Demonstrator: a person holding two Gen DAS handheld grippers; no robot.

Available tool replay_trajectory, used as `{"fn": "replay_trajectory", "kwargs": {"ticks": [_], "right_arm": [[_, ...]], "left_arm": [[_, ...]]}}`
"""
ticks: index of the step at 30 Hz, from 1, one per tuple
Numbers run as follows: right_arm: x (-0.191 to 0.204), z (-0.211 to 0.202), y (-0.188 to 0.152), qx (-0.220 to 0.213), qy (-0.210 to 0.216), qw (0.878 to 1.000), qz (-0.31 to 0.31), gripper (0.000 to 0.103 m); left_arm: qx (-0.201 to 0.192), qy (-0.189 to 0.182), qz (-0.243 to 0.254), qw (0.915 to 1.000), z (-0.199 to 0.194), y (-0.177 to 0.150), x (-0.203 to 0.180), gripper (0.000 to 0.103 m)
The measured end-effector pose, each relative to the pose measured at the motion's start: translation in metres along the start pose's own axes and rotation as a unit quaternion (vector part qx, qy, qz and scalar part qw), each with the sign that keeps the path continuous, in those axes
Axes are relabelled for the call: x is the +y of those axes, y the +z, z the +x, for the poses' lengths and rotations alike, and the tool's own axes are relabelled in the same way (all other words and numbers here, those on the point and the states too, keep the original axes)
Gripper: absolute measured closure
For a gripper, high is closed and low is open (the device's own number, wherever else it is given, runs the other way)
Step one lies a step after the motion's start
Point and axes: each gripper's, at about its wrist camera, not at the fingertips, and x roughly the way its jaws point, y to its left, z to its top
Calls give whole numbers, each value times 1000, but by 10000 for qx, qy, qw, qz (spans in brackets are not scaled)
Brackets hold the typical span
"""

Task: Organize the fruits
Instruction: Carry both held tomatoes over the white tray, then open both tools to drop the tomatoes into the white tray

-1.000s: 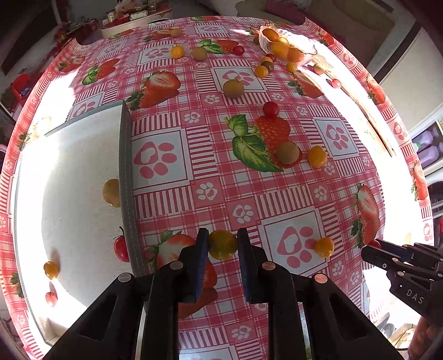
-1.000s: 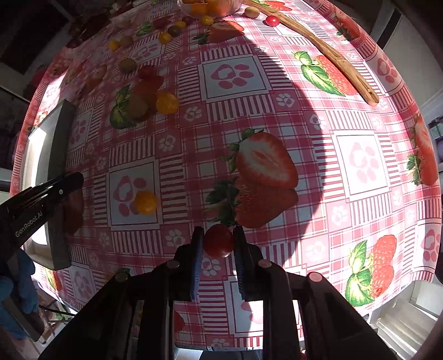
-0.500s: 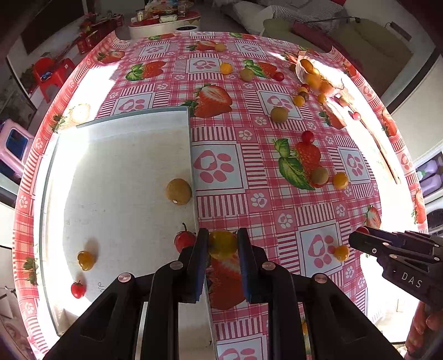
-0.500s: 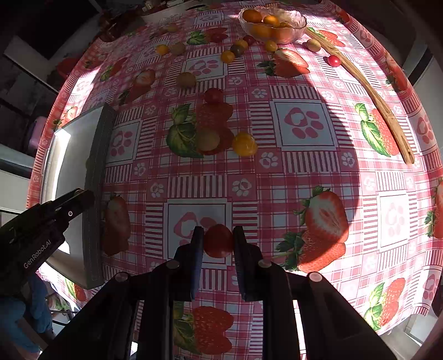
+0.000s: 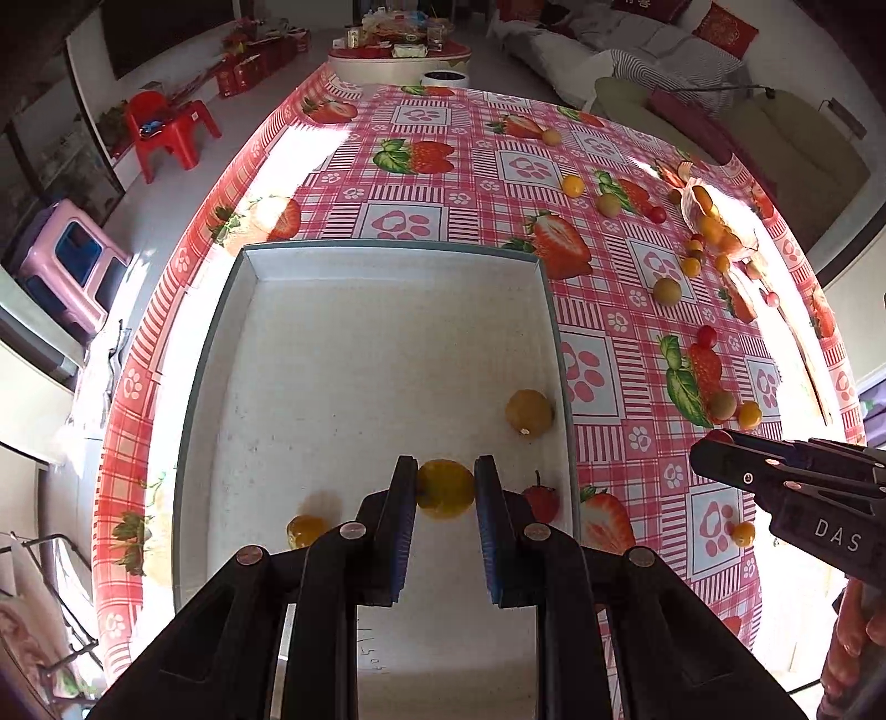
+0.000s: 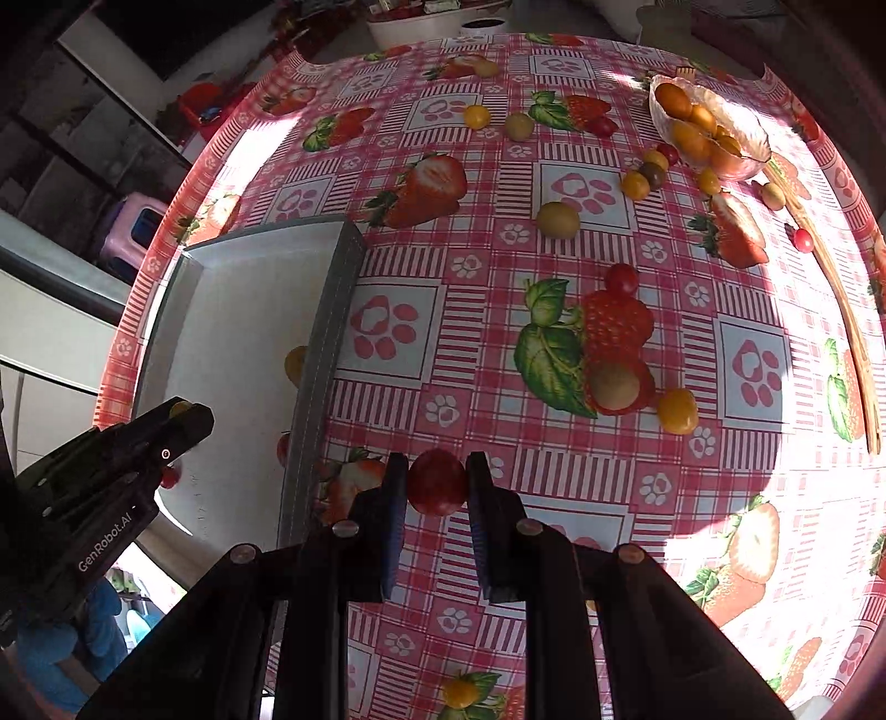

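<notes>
Below me: strawberry-print tablecloth (image 5: 421, 210). Beyond table: red plastic chair (image 5: 166, 127), pink stool (image 5: 72, 266), round coffee table (image 5: 398, 55) crowded with items, sofa (image 5: 637, 50) with red cushions.

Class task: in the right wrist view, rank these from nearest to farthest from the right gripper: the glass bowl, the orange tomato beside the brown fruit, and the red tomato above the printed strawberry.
From the right gripper:
1. Orange tomato, up and to its right, beside the brown fruit.
2. Red tomato, higher, mid-table.
3. Glass bowl, far top right.
</notes>
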Motion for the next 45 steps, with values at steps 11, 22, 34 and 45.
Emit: {"fn": "replay_trajectory", "kwargs": {"ticks": [11, 22, 34, 45], "right_arm": [[65, 27, 45, -110, 246, 9982, -528, 80], [86, 73, 79, 195, 309, 9981, -497, 80], [86, 104, 90, 402, 166, 9981, -445, 80], [92, 106, 90, 327, 150, 9976, -590, 78]], "left_arm": [[-109, 276, -271, 9992, 15, 12, 50, 80], [33, 422, -312, 9986, 47, 25, 67, 80], [197, 466, -207, 9985, 63, 24, 63, 80], [88, 523, -50, 9986, 58, 25, 58, 38]]}}
